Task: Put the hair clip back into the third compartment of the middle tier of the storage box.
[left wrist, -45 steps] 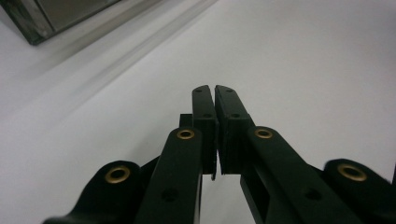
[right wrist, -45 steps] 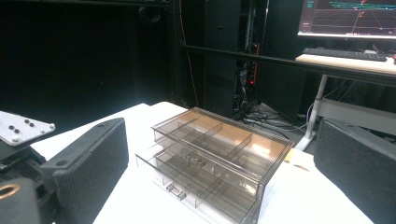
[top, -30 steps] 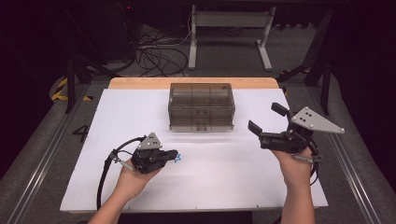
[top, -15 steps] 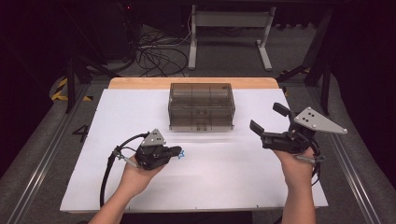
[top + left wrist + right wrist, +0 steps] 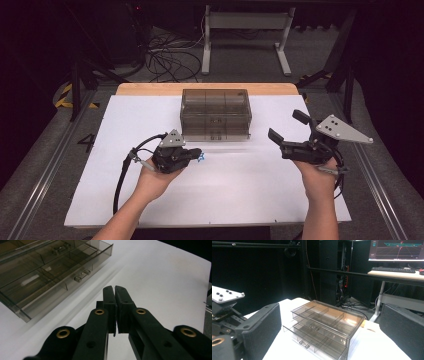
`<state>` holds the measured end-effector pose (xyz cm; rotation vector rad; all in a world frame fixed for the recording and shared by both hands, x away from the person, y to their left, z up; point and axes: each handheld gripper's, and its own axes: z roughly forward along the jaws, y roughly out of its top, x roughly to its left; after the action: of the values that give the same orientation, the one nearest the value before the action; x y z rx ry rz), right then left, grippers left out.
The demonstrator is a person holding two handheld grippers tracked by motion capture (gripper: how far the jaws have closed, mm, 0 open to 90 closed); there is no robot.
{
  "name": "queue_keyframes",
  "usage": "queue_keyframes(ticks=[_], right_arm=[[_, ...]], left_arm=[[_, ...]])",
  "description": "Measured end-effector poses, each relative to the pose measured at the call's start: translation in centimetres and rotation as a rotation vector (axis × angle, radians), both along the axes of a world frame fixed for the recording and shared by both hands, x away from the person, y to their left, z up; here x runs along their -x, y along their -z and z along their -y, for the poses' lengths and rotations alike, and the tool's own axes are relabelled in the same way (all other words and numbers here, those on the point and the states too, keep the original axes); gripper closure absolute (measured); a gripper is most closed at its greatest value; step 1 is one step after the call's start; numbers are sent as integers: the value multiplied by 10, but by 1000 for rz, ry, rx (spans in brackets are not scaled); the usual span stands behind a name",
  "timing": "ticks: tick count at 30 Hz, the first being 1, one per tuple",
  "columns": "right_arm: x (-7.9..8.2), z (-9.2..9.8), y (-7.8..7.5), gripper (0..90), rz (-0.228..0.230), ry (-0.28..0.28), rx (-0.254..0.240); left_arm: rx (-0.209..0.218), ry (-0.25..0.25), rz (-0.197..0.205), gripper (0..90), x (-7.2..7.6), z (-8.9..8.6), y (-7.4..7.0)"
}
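Observation:
A smoky clear plastic drawer box (image 5: 215,114) stands at the middle back of the white table. It has two drawers with small clear handles (image 5: 82,275); the lower drawer (image 5: 312,342) sticks out a little. My left gripper (image 5: 196,153) is held low in front of the box's left corner, its jaws shut, with nothing visible between them in the left gripper view (image 5: 115,289). A small blue bit shows by its tips; I cannot tell what it is. My right gripper (image 5: 287,126) hovers to the right of the box, open wide and empty, facing the box (image 5: 332,322).
The white sheet (image 5: 240,200) covers the table, with a wooden strip (image 5: 150,89) at the back edge. Cables (image 5: 165,55) and a desk frame lie on the floor beyond. A monitor (image 5: 397,250) and keyboard sit on a desk behind the box.
My left gripper has crept forward and to the right, nearer the box's front. The right gripper has hardly moved and stays open.

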<state>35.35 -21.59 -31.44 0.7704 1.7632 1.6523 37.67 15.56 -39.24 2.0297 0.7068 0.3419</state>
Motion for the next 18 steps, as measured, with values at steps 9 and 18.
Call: queue_keyframes(ticks=[9, 18], right_arm=[[1, 1, -1, 47, 9, -3, -6], [0, -3, 0, 47, 3, -10, 1]], left_arm=[[-2, 7, 25, 882, -3, 7, -7], [16, 22, 36, 883, -8, 18, -10]])
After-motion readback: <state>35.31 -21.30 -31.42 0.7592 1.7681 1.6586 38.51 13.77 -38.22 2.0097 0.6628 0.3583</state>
